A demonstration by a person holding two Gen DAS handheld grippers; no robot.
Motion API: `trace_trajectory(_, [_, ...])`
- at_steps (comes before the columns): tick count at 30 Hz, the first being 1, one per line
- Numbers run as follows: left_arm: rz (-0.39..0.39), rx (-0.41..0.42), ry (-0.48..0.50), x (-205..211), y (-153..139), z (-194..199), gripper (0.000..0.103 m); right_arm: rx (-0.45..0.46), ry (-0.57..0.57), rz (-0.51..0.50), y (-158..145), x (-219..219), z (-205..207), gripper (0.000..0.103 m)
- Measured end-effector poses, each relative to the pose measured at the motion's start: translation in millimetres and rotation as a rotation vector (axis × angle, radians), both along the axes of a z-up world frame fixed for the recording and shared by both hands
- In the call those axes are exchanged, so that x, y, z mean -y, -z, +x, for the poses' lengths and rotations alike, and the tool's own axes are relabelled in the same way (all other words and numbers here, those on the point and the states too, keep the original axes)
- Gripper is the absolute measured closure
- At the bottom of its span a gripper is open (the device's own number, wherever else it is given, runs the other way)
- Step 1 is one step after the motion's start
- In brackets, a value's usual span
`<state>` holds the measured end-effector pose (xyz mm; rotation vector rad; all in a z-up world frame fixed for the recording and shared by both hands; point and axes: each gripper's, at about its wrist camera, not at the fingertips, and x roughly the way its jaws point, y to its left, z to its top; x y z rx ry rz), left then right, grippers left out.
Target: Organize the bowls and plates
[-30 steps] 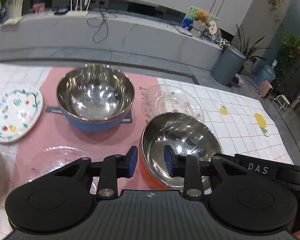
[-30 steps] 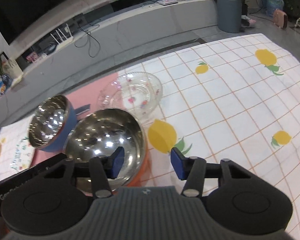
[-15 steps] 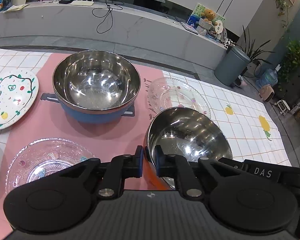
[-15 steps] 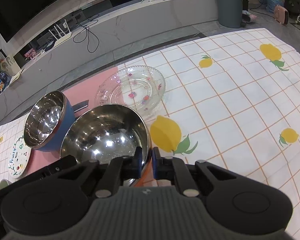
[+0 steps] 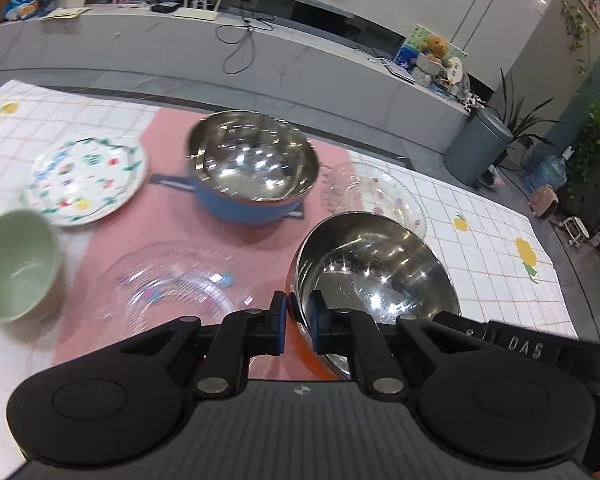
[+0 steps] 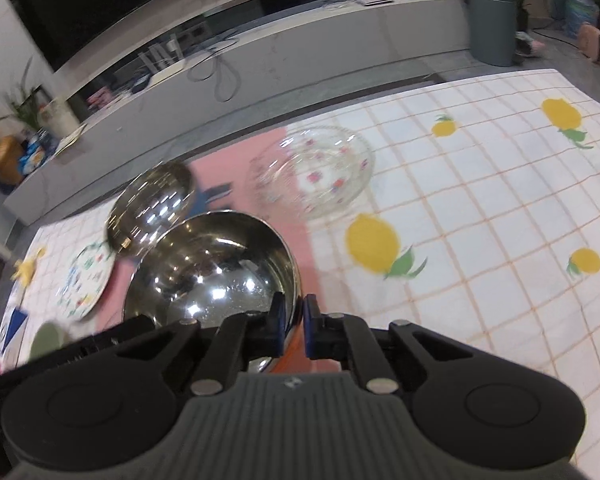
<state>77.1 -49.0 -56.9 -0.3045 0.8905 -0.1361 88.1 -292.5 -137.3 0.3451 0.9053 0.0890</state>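
Note:
An orange bowl with a steel inside (image 5: 376, 268) (image 6: 216, 268) hangs just above the pink mat, held from both sides. My left gripper (image 5: 299, 322) is shut on its left rim; my right gripper (image 6: 293, 326) is shut on its right rim. Behind it stands a blue bowl with a steel inside (image 5: 256, 176) (image 6: 152, 204). A clear glass plate with flowers (image 5: 374, 196) (image 6: 314, 168) lies to the right, another clear glass dish (image 5: 176, 280) to the front left. A painted white plate (image 5: 86, 178) (image 6: 86, 280) and a green bowl (image 5: 16, 264) (image 6: 48, 338) sit at the left.
The table wears a white checked cloth with lemons (image 6: 480, 216) and a pink mat (image 5: 172, 224). Beyond its far edge runs a long grey counter (image 5: 260, 64). A grey bin (image 5: 478, 148) and potted plants stand on the floor at the right.
Both grippers went from open to shut on the orange bowl's rim, one on each side. The bowl has since lifted a little and shifted, and the scene behind it has slid and blurred.

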Motion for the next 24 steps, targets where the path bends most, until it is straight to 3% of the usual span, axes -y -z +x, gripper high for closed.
trace_trajectory(8, [0.02,-0.007,-0.117,-44,-23,-70,0.09,0.014,-0.148,0.049,-12,-42,-49,0.097])
trace_trajectory(17, [0.03,-0.073,-0.268,-101,-17,-135,0.091,-0.006,-0.319,0.07,-1,-106,-108,0.095])
trace_trajectory(24, [0.015,-0.117,-0.332,-123,-3,-156,0.092,-0.036,-0.404,0.072,8,-135,-125,0.094])
